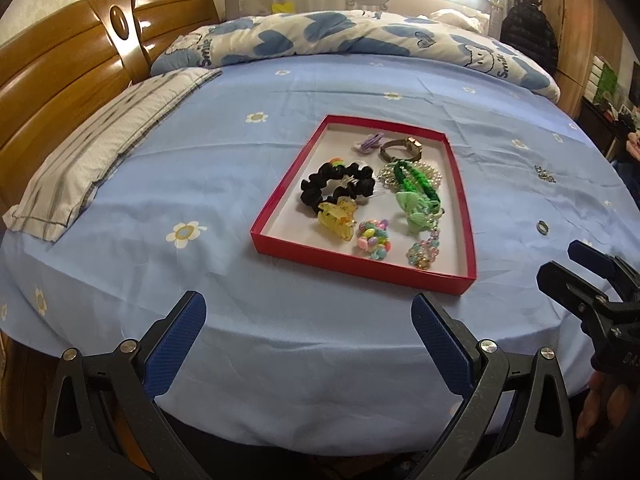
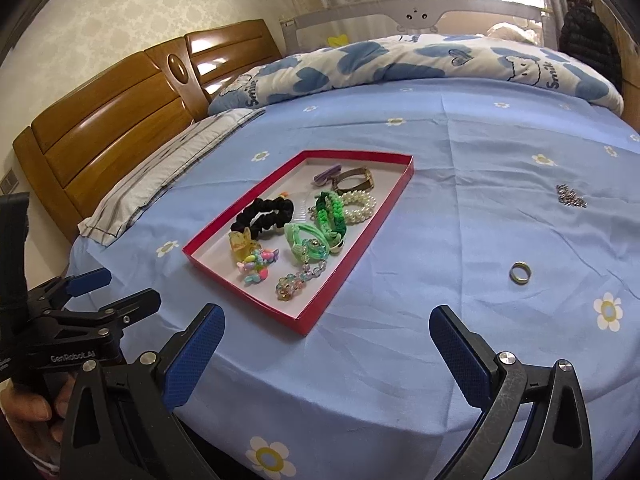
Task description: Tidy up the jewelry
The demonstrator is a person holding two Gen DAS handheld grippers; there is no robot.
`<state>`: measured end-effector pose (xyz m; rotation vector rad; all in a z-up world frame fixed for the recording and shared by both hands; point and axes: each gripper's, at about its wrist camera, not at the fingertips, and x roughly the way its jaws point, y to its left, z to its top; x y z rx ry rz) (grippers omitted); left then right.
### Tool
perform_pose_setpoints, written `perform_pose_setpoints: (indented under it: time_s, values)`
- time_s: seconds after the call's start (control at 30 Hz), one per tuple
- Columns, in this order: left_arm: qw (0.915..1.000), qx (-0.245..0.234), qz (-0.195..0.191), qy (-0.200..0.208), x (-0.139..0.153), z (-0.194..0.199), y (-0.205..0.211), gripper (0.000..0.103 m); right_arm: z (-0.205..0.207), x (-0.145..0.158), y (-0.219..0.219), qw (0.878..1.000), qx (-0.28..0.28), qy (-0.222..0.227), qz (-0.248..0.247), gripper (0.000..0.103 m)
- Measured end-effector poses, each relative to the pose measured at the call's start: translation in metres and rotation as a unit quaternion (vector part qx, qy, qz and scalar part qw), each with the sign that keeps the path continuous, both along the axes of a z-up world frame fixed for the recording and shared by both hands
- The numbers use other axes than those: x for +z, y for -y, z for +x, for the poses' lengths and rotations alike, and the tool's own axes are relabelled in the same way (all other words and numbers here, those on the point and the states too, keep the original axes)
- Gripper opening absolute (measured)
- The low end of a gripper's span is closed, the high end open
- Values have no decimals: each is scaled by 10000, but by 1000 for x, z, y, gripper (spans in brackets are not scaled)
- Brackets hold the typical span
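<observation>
A red tray [image 1: 360, 264] [image 2: 240, 294] with a white floor lies on the blue bedsheet. In it are a black scrunchie [image 1: 338, 184], a yellow claw clip [image 1: 338, 216], bead bracelets [image 1: 374, 238], green hair ties [image 2: 312, 240], a pearl bracelet [image 2: 362, 206], a watch [image 1: 404, 148] and a purple clip [image 1: 370, 142]. A ring [image 2: 521, 272] [image 1: 542, 227] and a silver chain [image 2: 571, 196] [image 1: 545, 174] lie loose on the sheet to the tray's right. My left gripper [image 1: 309, 304] [image 2: 124, 288] hangs open before the tray's near edge. My right gripper [image 2: 327, 314] [image 1: 568, 264] is open beside the tray's near right corner. Neither holds anything.
A striped pillow [image 1: 100, 160] and a wooden headboard [image 1: 60, 80] are at the left. A heart-print quilt [image 1: 320, 36] is bunched along the far side, with a grey bed rail [image 2: 416, 12] behind it. A hand [image 2: 28, 412] grips the left tool.
</observation>
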<state>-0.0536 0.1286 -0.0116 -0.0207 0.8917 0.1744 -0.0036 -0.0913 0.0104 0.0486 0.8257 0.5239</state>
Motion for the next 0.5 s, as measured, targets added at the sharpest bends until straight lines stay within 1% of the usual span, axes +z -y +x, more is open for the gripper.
perform_pose_setpoints:
  time_s: [0.2, 0.5]
  values:
    - [9999, -99, 83, 39, 4, -2, 8, 103, -2, 5, 3, 9999, -55, 94, 2, 103]
    - [10000, -19, 72, 63, 4, -2, 5, 103, -1, 3, 5, 9999, -89, 54, 35, 103]
